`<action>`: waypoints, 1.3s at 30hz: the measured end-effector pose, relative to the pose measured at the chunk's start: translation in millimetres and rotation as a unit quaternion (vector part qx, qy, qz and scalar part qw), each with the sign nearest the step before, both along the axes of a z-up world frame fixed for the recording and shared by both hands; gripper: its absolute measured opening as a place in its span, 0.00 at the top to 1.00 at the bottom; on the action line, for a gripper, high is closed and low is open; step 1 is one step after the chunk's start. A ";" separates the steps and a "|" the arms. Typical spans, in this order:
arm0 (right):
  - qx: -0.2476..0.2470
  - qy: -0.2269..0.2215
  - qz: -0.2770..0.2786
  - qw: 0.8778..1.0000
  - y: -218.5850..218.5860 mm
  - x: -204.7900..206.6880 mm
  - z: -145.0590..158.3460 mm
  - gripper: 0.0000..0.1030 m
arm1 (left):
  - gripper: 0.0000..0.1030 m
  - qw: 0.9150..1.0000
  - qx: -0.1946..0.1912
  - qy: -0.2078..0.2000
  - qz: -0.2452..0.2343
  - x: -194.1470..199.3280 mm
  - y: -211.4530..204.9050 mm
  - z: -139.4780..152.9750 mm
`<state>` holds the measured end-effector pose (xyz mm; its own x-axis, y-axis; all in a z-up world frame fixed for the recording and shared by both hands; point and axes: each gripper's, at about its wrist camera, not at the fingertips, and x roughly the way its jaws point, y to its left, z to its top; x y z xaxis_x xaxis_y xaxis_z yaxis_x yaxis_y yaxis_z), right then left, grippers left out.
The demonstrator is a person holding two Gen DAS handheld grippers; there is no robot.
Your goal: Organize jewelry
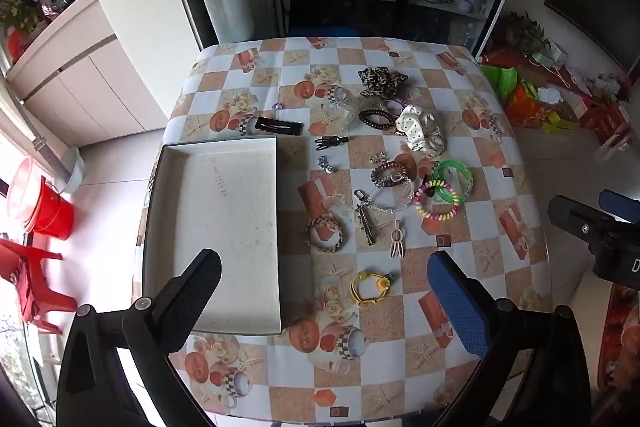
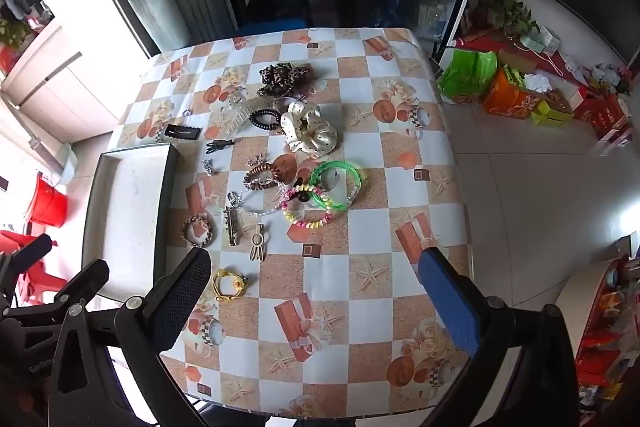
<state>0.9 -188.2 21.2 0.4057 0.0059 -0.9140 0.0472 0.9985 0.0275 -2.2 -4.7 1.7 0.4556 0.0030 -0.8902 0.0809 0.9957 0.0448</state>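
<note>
Left wrist view: left claw (image 1: 324,291) spread wide, empty, above the desk (image 1: 400,367); one yellow bracelet (image 1: 370,287) lies between its fingers, one empty tray (image 1: 224,227) under the left finger.

Right wrist view: right claw (image 2: 316,287) wide, empty; same bracelet (image 2: 229,285) just beside its left finger; two scrunchies, one green bangle (image 2: 336,187) farther off.

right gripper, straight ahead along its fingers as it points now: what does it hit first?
Probably bare tablecloth. The right gripper is open and empty, angled steeply down at the table. No jewelry sits between its fingers; the yellow bracelet lies just beside the black finger. Depth is unclear in the fisheye view.
</note>
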 end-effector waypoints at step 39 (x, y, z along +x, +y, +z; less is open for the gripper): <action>-0.003 0.014 -0.002 1.000 -2.1 2.0 -3.4 0.00 | 0.00 0.999 -0.015 0.010 0.029 3.7 22.5 2.7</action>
